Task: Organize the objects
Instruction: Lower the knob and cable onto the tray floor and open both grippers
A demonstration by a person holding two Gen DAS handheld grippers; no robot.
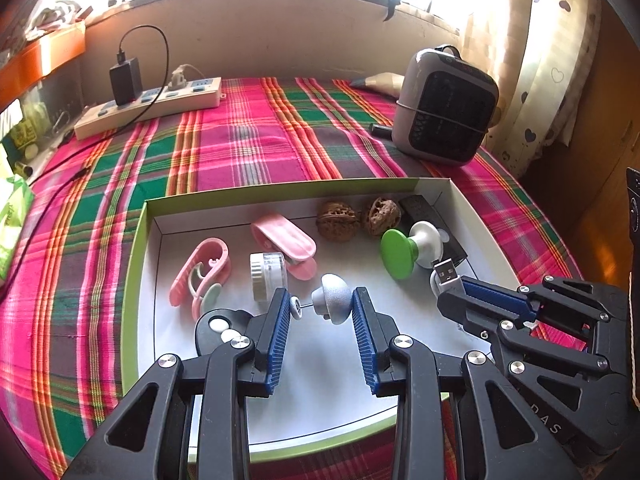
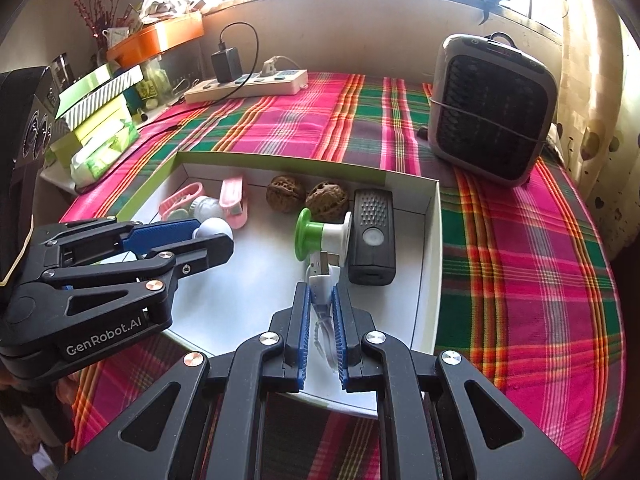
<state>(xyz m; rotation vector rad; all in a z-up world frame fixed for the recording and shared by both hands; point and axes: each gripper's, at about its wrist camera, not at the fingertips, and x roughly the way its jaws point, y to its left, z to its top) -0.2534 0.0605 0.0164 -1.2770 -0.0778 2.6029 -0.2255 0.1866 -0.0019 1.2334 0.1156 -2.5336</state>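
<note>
While both grippers hang over the white box on the plaid-covered bench, the step in hand looks like placing carried items into it. Largest first: the box sits at the bench's 6 o'clock edge, already holding a black remote-like device at its 3 o'clock wall, two pink clips, two walnuts at 12 o'clock, a green-and-white spool, and a clear jar. The left gripper is clamped on a silver mushroom-shaped knob with a thin pin, just above the box floor near centre. The right gripper is clenched on a white USB cable plug, beside the spool at its 6 o'clock. Next move, I judge: lower each item to bare floor, release, avoid knocking the spool.
</note>
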